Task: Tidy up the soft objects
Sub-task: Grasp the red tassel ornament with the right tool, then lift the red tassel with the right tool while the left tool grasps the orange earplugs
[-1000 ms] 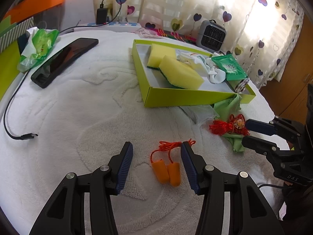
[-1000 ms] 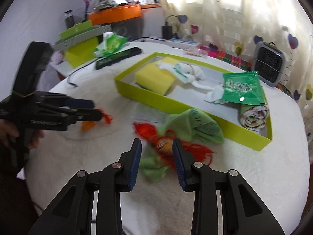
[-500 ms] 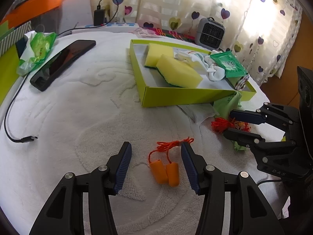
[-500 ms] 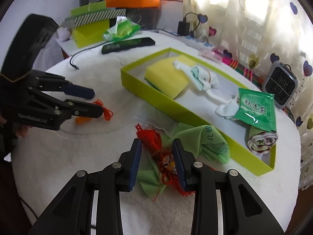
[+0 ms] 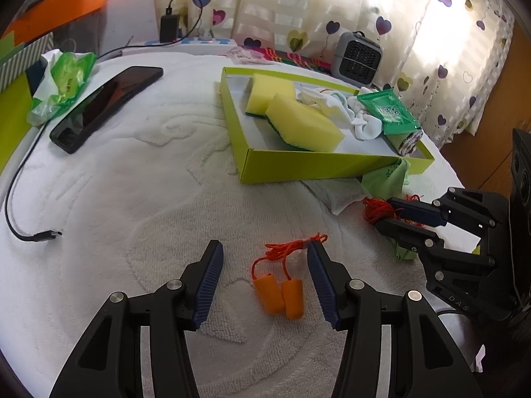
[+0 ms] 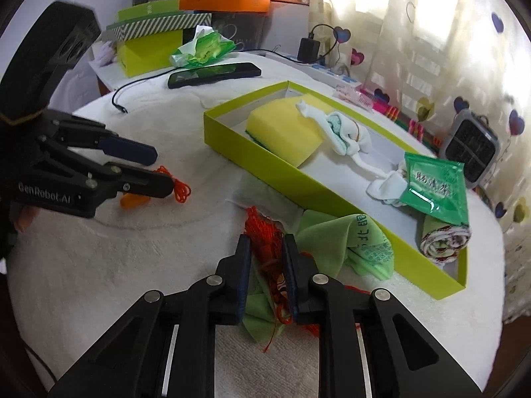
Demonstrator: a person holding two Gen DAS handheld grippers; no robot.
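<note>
A pair of orange earplugs (image 5: 278, 293) on an orange cord lies on the white towel between the fingers of my open left gripper (image 5: 264, 247), nearer the right finger and untouched. The jaws of my right gripper (image 6: 266, 242) are closing, and its pads press on a red tassel charm (image 6: 259, 229) that lies on a green cloth (image 6: 332, 235). In the left wrist view the right gripper (image 5: 386, 213) sits low at the right. The lime green box (image 5: 298, 165) behind holds yellow sponges (image 5: 303, 122), white socks (image 5: 332, 109) and a green packet (image 5: 386, 109).
A black phone (image 5: 106, 106), a charging cable (image 5: 36, 235) and a green plastic bag (image 5: 63, 79) lie at the left. A small grey fan (image 5: 356, 58) stands behind the box. A white wrapper (image 5: 335, 192) lies in front of the box. Curtains hang behind.
My right gripper has come forward and down over the red tassel charm, rolled a little, and its fingers have narrowed onto it. The left gripper and the earplugs have stayed put.
</note>
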